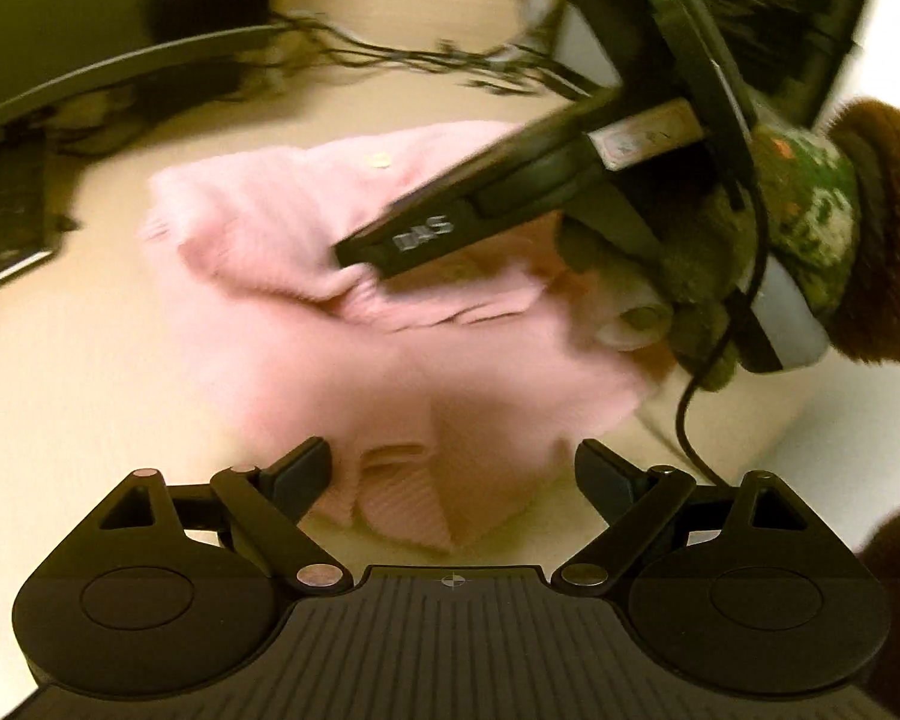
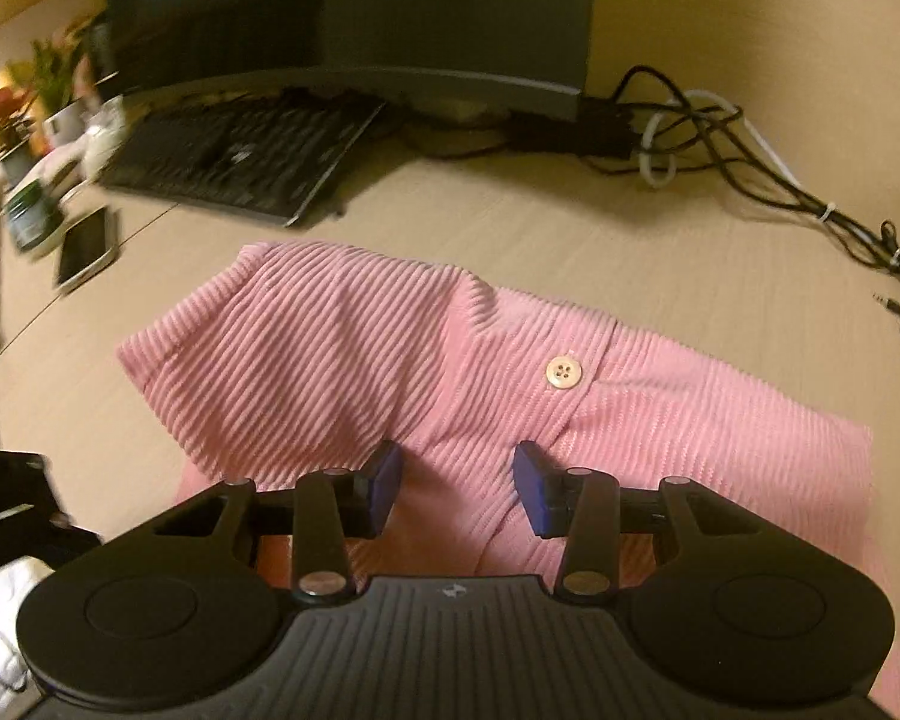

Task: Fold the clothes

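A pink ribbed garment [image 2: 342, 348] with a pale button [image 2: 563, 372] lies partly folded on the beige desk [image 2: 660, 252]. My right gripper [image 2: 457, 489] hovers low over its near part. The blue pads stand apart and press on nothing, with only flat cloth below them. In the left wrist view the same garment [image 1: 354, 324] is blurred. My left gripper [image 1: 453, 474] is wide open over its near folded edge and holds nothing. A gloved hand [image 1: 810, 222] carries the right gripper in from the right, and one of its fingers [image 1: 414, 234] reaches over the cloth.
A dark monitor [image 2: 342, 18] and a keyboard [image 2: 234, 162] stand behind the garment. Tangled cables [image 2: 720, 138] run along the back right. A phone [image 2: 87, 246], a jar and potted plants [image 2: 30, 108] crowd the left edge.
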Demonstrator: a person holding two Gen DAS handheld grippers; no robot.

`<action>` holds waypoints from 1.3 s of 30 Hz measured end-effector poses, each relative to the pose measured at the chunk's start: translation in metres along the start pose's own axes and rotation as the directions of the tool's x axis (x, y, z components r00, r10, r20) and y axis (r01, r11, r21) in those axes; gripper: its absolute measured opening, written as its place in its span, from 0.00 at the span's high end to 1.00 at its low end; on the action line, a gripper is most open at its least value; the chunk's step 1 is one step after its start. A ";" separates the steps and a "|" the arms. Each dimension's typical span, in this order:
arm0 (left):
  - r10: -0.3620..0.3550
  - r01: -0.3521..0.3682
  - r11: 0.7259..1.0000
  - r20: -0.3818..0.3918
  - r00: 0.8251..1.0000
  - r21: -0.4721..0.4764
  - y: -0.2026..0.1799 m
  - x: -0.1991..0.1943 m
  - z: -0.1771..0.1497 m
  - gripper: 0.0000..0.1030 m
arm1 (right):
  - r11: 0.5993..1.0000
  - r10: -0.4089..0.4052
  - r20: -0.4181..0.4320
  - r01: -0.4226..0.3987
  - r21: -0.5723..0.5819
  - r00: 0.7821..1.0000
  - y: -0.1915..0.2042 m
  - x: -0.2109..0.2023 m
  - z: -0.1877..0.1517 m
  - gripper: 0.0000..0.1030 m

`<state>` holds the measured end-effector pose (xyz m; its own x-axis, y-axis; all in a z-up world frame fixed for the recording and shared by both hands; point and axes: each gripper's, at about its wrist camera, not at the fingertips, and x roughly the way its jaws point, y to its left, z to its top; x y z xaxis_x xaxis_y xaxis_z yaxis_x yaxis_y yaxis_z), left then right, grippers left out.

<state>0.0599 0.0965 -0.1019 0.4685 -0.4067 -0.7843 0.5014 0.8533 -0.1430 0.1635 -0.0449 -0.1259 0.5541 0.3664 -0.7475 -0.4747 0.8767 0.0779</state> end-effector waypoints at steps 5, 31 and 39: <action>0.017 -0.017 1.000 0.009 1.000 0.011 0.014 -0.008 0.007 0.10 | 1.000 -0.020 0.021 0.020 0.001 1.000 -0.007 -0.008 0.005 0.58; 0.072 -0.104 0.753 0.075 0.995 0.650 -0.102 0.081 0.090 0.09 | 0.744 -0.418 0.069 0.298 0.599 0.906 -0.095 -0.140 -0.149 0.46; 0.132 -0.160 0.824 0.090 0.987 0.544 -0.090 0.115 0.118 0.66 | 0.722 -0.400 0.105 0.242 0.648 0.910 -0.099 -0.126 -0.151 0.46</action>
<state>0.1543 -0.0654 -0.1077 0.5940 -0.3178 -0.7390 0.7338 0.5905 0.3359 0.0379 -0.2251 -0.1388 0.7663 0.0157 -0.6423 0.2351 0.9235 0.3030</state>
